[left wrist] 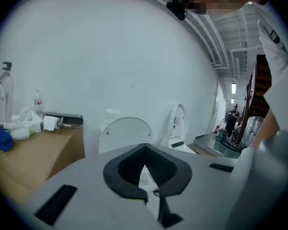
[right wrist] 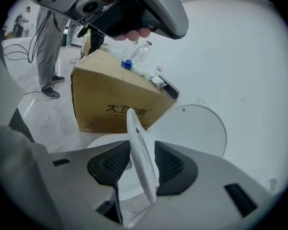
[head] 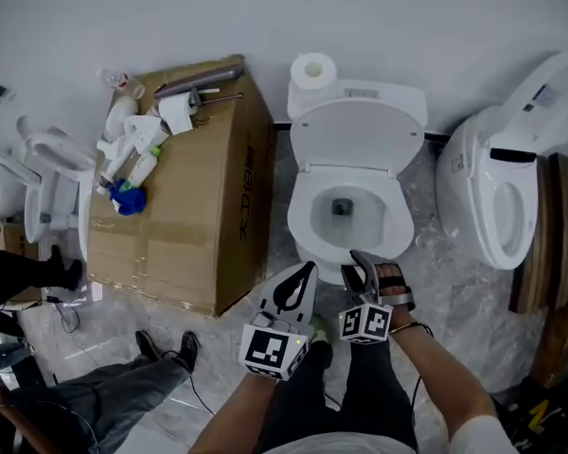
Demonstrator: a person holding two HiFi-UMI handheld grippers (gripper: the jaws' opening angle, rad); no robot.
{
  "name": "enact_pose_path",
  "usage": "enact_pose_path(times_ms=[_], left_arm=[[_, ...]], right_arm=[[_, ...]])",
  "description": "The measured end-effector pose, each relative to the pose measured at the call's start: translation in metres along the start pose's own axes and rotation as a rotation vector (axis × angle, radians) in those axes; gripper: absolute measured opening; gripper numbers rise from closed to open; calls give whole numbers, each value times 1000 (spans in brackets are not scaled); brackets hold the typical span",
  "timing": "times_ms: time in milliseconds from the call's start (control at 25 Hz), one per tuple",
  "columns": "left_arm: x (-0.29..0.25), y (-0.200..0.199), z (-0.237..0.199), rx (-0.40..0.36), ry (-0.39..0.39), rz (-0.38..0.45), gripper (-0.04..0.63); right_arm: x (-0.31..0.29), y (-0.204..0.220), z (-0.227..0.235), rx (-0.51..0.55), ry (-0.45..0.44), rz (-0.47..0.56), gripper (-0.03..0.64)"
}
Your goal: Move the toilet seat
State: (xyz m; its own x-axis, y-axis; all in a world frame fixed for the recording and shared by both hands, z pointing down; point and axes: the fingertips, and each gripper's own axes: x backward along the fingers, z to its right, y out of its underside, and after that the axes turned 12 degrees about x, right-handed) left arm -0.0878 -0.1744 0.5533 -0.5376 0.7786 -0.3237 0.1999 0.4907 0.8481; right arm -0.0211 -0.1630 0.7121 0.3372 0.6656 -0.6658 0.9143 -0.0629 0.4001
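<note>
A white toilet stands against the wall with its lid (head: 358,135) raised. The toilet seat (head: 301,214) rings the bowl. My right gripper (head: 363,263) is at the bowl's front rim, turned on its side. In the right gripper view the seat's (right wrist: 137,143) thin white front edge runs between the black pads, and the right gripper (right wrist: 141,161) is shut on it, with the lid (right wrist: 194,128) behind. My left gripper (head: 301,280) hovers just left of it, in front of the bowl. In its own view the left gripper (left wrist: 145,166) is shut and holds nothing.
A cardboard box (head: 185,192) with bottles and rags on top stands left of the toilet. A paper roll (head: 313,68) sits on the tank. Another toilet (head: 506,187) stands at the right beside wooden boards (head: 559,235). A further one (head: 38,183) is at far left. A person's legs (head: 104,395) are at lower left.
</note>
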Motion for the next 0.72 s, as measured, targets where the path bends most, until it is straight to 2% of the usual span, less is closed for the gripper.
enact_pose_path(times_ms=[400, 720], left_arm=[[-35, -75, 10, -3, -34, 41, 8], [-71, -113, 6, 9, -76, 62, 8]], right_arm=[[-8, -15, 118, 29, 65, 59, 169], [-30, -18, 190, 89, 109, 116, 169]])
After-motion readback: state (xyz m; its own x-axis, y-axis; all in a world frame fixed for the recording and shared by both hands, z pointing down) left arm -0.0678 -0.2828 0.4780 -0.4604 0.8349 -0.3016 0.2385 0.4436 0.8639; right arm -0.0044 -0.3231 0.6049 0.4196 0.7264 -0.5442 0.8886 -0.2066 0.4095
